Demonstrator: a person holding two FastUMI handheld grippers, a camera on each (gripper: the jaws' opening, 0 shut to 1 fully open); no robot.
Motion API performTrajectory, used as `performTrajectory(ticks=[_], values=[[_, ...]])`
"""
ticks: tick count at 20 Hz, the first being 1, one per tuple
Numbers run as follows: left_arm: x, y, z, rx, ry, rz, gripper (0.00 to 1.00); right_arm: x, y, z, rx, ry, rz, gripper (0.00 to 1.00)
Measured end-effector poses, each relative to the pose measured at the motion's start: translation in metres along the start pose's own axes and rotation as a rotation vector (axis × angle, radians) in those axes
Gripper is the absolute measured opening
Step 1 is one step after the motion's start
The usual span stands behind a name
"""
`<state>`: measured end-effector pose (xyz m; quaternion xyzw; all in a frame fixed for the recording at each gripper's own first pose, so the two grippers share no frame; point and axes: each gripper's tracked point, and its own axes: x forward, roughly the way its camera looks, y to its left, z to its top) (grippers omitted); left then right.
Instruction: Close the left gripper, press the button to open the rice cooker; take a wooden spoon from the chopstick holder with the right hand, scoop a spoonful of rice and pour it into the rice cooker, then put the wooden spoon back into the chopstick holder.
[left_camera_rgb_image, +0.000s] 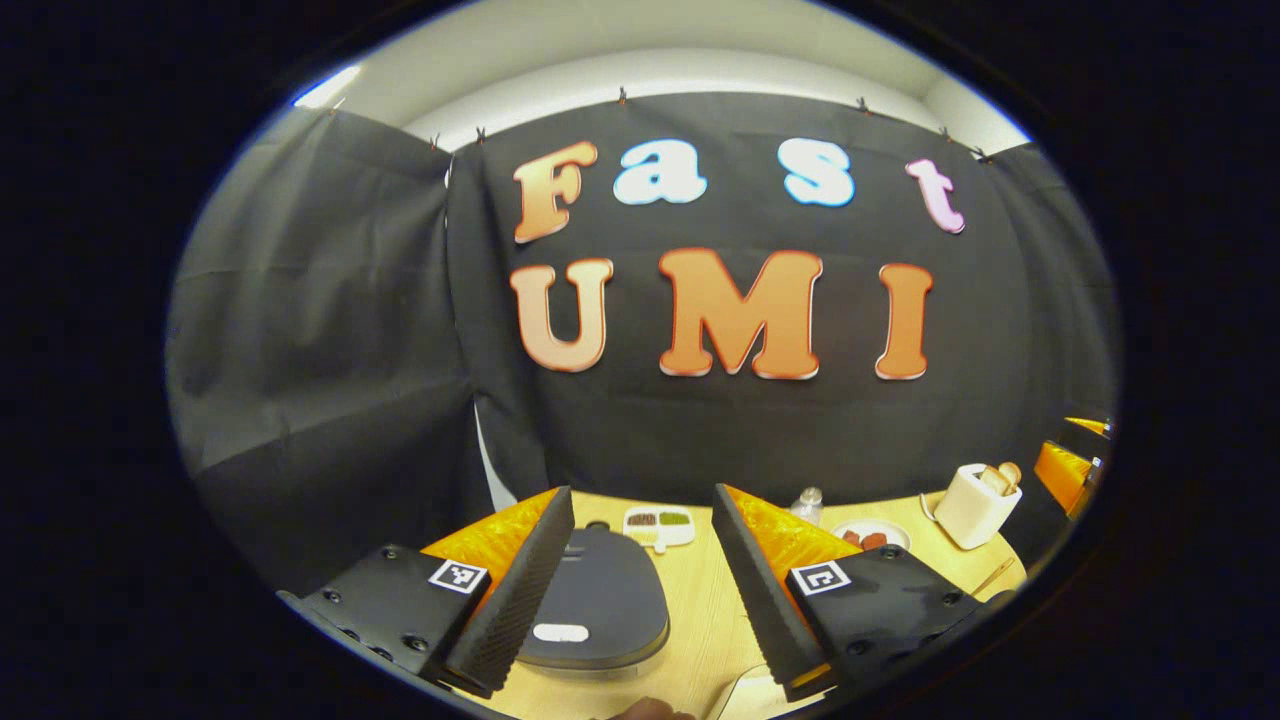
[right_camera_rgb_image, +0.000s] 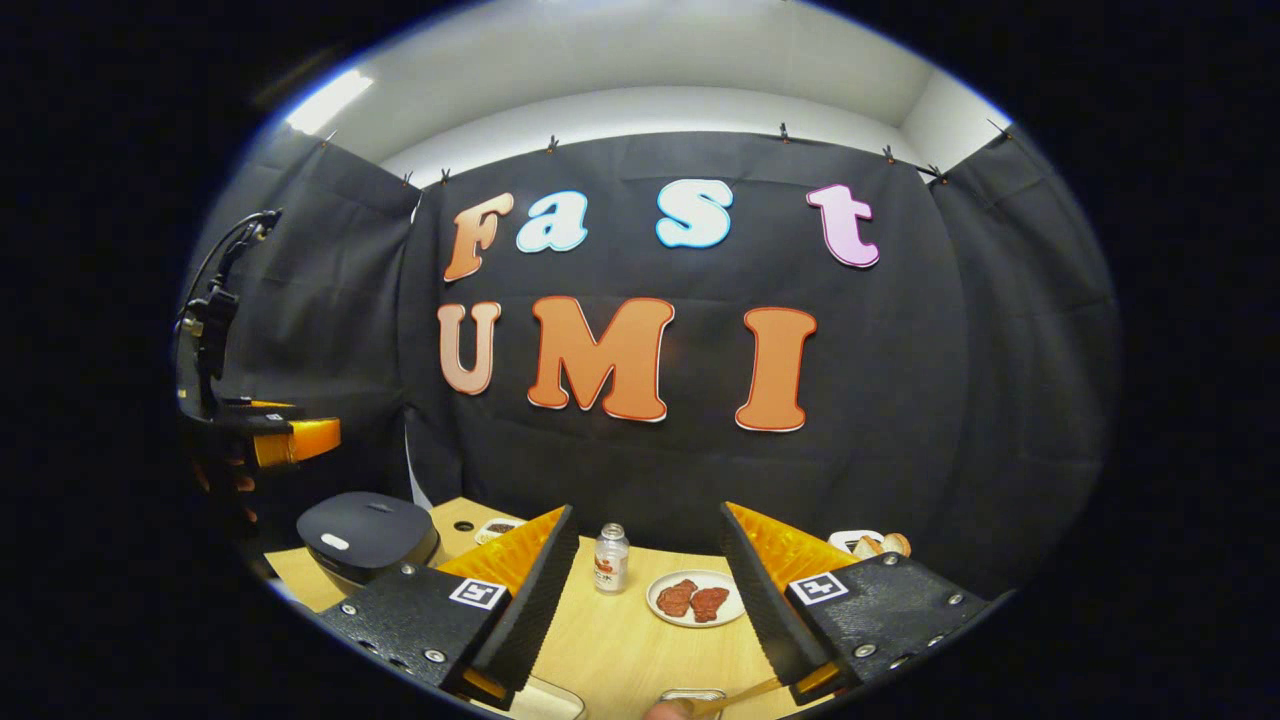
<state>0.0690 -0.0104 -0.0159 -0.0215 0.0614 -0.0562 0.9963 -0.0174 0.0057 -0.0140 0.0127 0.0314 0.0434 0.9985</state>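
I am at the very first step, and the rice cooker (left_camera_rgb_image: 592, 600) has its lid down. It sits on the pale wooden surface (left_camera_rgb_image: 700, 610), low and round, dark and smooth, with a small light button on the front. My left gripper (left_camera_rgb_image: 640, 590) hangs above the cooker with its fingers spread wide, holding nothing. I think I need to squeeze it closed next, then push down on that button. My right gripper (right_camera_rgb_image: 648, 600) is spread wide too, and empty. Far to the right of the cooker stands the white chopstick holder (left_camera_rgb_image: 975, 505), with wooden tips sticking out.
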Motion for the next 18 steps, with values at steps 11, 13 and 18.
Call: performTrajectory(ticks=[11, 13, 18], values=[[-0.023, -0.048, 0.003, 0.011, -0.133, -0.067, 0.94, -0.009, 0.003, 0.005, 0.016, -0.067, -0.025, 0.88], [-0.02, -0.054, 0.001, 0.03, -0.133, -0.088, 0.96, -0.008, 0.001, 0.004, 0.01, -0.058, -0.034, 0.88], [-0.018, -0.075, -0.01, 0.018, -0.096, -0.166, 0.94, -0.007, -0.004, -0.005, -0.002, -0.039, -0.044, 0.88]])
